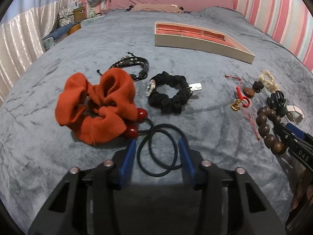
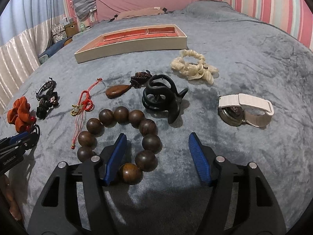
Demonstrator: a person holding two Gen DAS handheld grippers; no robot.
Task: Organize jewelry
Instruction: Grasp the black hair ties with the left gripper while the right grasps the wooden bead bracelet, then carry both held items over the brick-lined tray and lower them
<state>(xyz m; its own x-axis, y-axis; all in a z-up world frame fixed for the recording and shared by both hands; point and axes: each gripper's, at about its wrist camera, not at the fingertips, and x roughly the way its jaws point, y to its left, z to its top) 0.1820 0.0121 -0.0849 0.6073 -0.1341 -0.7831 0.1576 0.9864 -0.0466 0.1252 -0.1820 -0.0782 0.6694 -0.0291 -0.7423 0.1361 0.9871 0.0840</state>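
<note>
A black elastic hair tie (image 1: 156, 148), joined to two red beads (image 1: 141, 114), lies in loops on the grey blanket. My left gripper (image 1: 158, 143) straddles it with its blue pads close beside the loops, which keep their round shape. My right gripper (image 2: 157, 135) is open over a bracelet of big brown wooden beads (image 2: 148, 127). Its left finger (image 2: 117, 150) stands inside the ring and the right finger stays clear of the beads. A long cream box with red lining (image 2: 127, 47) lies further back on the bed.
An orange scrunchie (image 1: 93, 105), a black scrunchie (image 1: 168, 94) and a braided bracelet (image 1: 133, 64) lie left. A red cord charm (image 2: 86, 101), brown pendant (image 2: 115, 92), black claw clip (image 2: 160, 99), cream scrunchie (image 2: 193, 66) and white-strapped watch (image 2: 246, 107) surround the beads.
</note>
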